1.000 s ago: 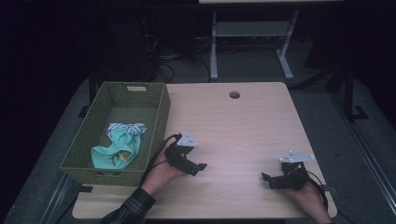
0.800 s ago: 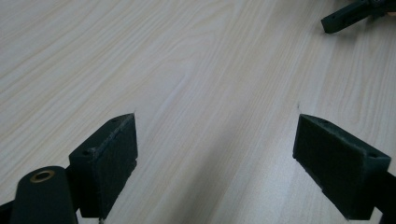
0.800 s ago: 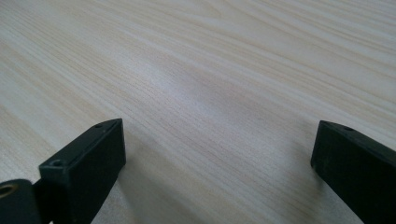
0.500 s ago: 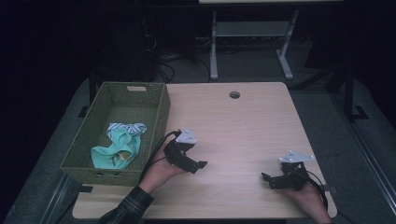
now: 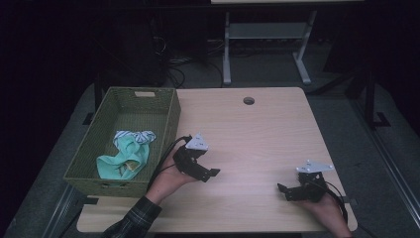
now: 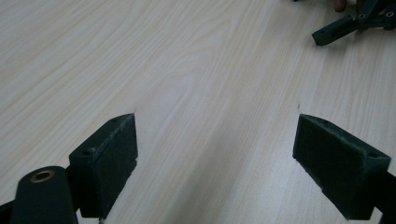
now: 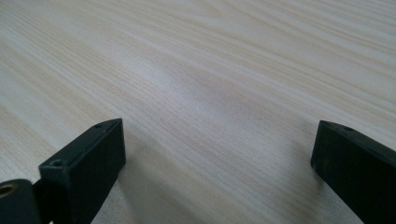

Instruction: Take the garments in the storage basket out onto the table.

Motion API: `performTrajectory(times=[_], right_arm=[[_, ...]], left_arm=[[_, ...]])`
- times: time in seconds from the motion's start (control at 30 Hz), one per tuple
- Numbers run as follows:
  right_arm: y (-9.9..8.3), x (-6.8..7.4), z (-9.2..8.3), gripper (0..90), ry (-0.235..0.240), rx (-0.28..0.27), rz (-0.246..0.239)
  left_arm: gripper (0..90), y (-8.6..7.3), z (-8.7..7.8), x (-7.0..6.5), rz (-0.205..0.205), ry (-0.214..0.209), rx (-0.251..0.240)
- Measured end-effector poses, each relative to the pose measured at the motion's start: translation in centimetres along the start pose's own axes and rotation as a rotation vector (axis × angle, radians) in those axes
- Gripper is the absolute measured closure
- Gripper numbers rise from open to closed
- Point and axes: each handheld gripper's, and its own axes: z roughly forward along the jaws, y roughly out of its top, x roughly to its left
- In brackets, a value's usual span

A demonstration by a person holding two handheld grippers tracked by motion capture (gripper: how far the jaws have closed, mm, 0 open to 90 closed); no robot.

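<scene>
Bare wood between left gripper (image 5: 210,173) and right gripper (image 5: 283,191), jaws wide, empty.

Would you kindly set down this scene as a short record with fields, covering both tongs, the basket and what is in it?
left tongs: open, holding nothing, over the bare tabletop just right of the basket
right tongs: open, holding nothing, low over the table near its front right corner
container: green woven rectangular basket at the table's left edge
contents: crumpled mint-green cloth and a striped white cloth, both inside the basket
surface: light wooden table with a round hole near its far edge
</scene>
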Motion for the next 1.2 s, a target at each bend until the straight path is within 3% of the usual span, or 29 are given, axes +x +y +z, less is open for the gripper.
performTrajectory(times=[1.2], right_arm=[[0.0, 0.0, 0.0, 2.6, 0.0, -0.001, -0.002]], left_arm=[[13.5, 2.0, -2.8, 1.9, 0.002, 0.005, -0.019]])
